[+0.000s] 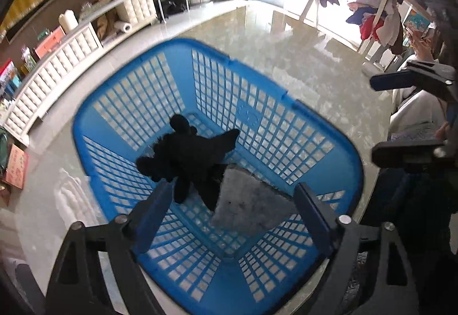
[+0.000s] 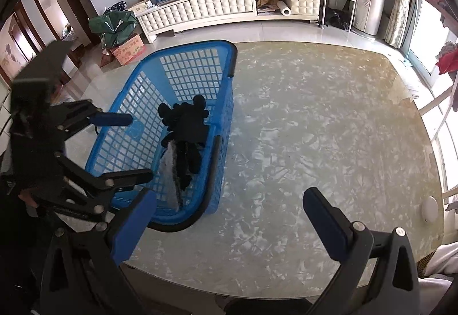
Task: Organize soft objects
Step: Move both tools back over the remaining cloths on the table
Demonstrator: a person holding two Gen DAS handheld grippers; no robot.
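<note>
Bare tabletop (image 2: 315,129) beside basket (image 2: 226,68)

The basket (image 2: 183,86) sits at the table's (image 2: 315,129) left; inside, the plush toy (image 2: 186,123) seemingly overlaps the cloth (image 2: 169,171).

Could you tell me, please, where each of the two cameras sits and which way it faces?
Left wrist view: on the left tool, looking steeply down into the blue basket at the black plush toy and grey plush; its own open fingers show, with the right tool at the right edge.
Right wrist view: on the right tool, looking down at the marbled table; its open fingers show, with the left tool over the basket.
Both share the basket, both plush items, the table and the white cabinet.
</note>
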